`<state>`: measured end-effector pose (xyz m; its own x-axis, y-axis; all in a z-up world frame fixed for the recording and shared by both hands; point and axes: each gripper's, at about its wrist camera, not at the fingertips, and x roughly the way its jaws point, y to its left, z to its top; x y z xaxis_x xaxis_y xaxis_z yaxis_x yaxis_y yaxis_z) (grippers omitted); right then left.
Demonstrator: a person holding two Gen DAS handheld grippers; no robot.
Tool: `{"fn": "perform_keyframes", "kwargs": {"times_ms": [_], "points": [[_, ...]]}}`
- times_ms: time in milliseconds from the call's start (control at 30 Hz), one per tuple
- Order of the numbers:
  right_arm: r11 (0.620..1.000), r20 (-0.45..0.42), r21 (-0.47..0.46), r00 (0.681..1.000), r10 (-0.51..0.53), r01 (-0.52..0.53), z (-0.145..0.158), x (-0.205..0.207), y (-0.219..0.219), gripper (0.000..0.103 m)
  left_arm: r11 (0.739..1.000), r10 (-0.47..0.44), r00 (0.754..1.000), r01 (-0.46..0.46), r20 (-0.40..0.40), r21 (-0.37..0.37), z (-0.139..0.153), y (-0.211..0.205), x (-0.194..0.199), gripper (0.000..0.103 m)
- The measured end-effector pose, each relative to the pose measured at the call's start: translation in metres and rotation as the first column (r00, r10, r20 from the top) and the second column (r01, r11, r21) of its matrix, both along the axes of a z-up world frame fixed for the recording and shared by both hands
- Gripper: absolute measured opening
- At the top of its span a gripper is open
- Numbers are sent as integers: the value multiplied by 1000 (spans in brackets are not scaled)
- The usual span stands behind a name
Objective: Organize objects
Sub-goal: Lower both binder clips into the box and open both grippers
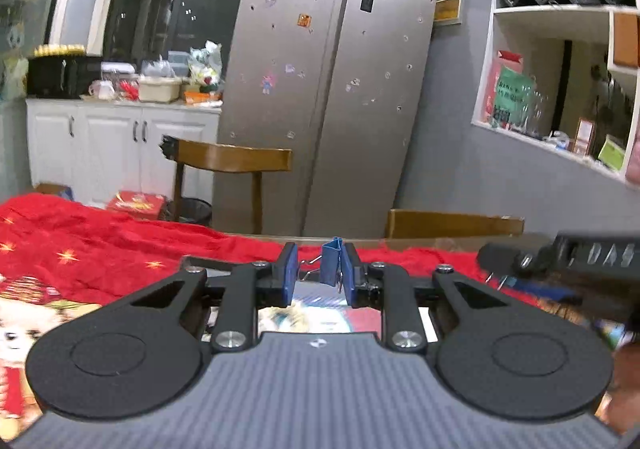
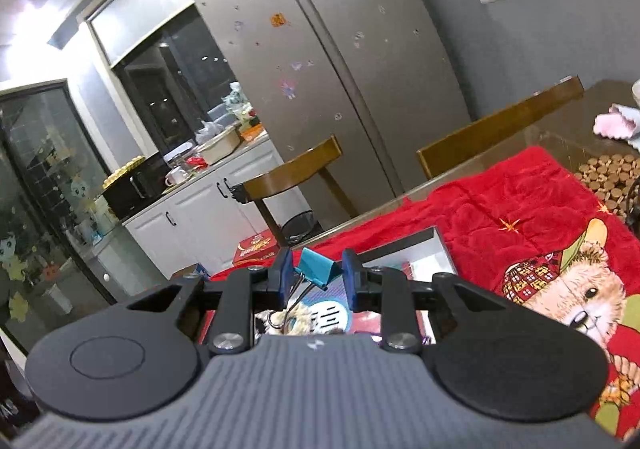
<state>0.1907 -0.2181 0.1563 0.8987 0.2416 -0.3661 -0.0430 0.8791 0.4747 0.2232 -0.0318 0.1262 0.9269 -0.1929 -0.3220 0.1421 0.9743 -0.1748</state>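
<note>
My left gripper point(image 1: 320, 269) is raised above the red blanket point(image 1: 100, 249), shut on a dark blue binder clip point(image 1: 331, 264). The clip's body lies against the right pad and its wire handles reach toward the left pad. My right gripper point(image 2: 318, 275) is shut on a lighter teal binder clip point(image 2: 318, 268), whose wire handles point(image 2: 290, 307) hang down and to the left. Under both grippers lies a shallow white-rimmed box point(image 2: 442, 249) with a colourful printed bottom point(image 1: 320, 315). The other gripper's black body point(image 1: 560, 257) shows blurred at the right of the left wrist view.
The red blanket with cartoon animals point(image 2: 520, 217) covers the table. Two wooden chairs point(image 2: 296, 173) point(image 2: 500, 129) stand at its far edge, before a steel fridge point(image 1: 320, 89). A mat of round wooden discs point(image 2: 608, 177) and a pink cloth point(image 2: 616, 125) lie at the right.
</note>
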Motion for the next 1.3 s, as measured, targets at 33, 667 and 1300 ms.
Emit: {"fn": "perform_keyframes", "kwargs": {"times_ms": [33,667,1300], "points": [[1000,-4,7,1000,-5,5,-2,5,-3,29,1000,6,1000,-6,1,-8,3,-3,7,27],[997,-95,-68,995,-34,28,-43,73,-9,29,999,-41,988,39,-149,-15,-31,-31,92,27],[996,-276,-90,961,-22,-3,-87,103,-7,26,998,-59,936,64,-347,2,-79,-37,138,27]]}}
